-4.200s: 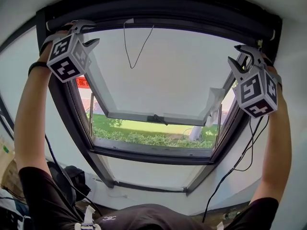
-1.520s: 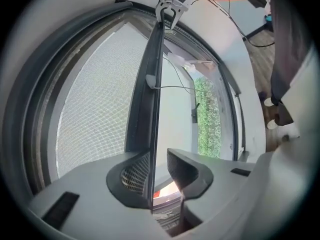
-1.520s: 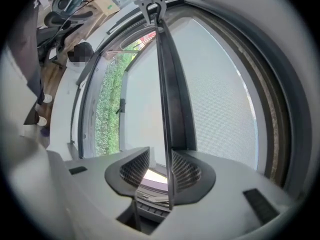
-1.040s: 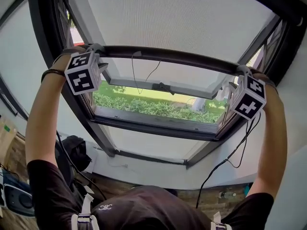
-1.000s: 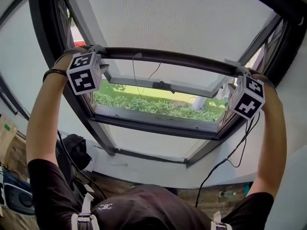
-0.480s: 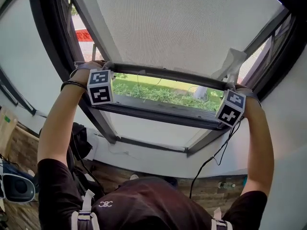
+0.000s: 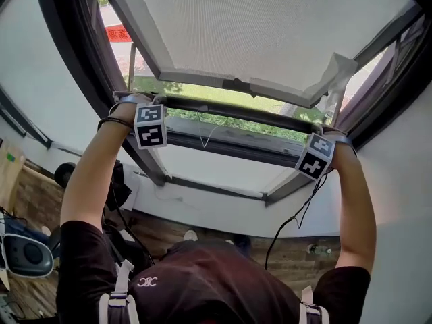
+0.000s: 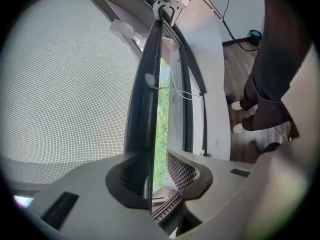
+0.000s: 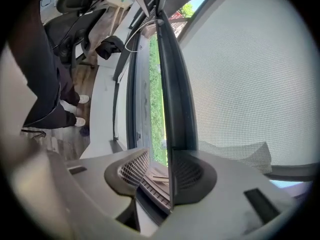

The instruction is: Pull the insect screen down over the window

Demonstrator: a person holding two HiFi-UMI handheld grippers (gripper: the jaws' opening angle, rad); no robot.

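Note:
The insect screen's grey mesh [image 7: 256, 25] covers most of the roof window. Its dark bottom bar [image 7: 236, 111] lies just above the lower window frame [image 7: 223, 148]. My left gripper [image 7: 135, 100] is at the bar's left end and my right gripper [image 7: 331, 135] at its right end. In the left gripper view the bar [image 8: 145, 109] runs between the jaws of the left gripper [image 8: 152, 176]. It lies against one pad, with a gap to the other, and the jaws are opening. In the right gripper view the bar [image 9: 172, 94] sits likewise in the open right gripper [image 9: 162, 176].
A thin pull cord [image 7: 206, 137] hangs from the bar's middle. A white scrap [image 7: 334, 73] sticks out near the upper right of the frame. A black cable [image 7: 297, 214] drops from the right gripper. Bags and gear [image 7: 27, 255] sit on the wooden floor at left.
Both grippers and the bar have come down from the window's top almost to the lower frame. The mesh now covers far more of the opening.

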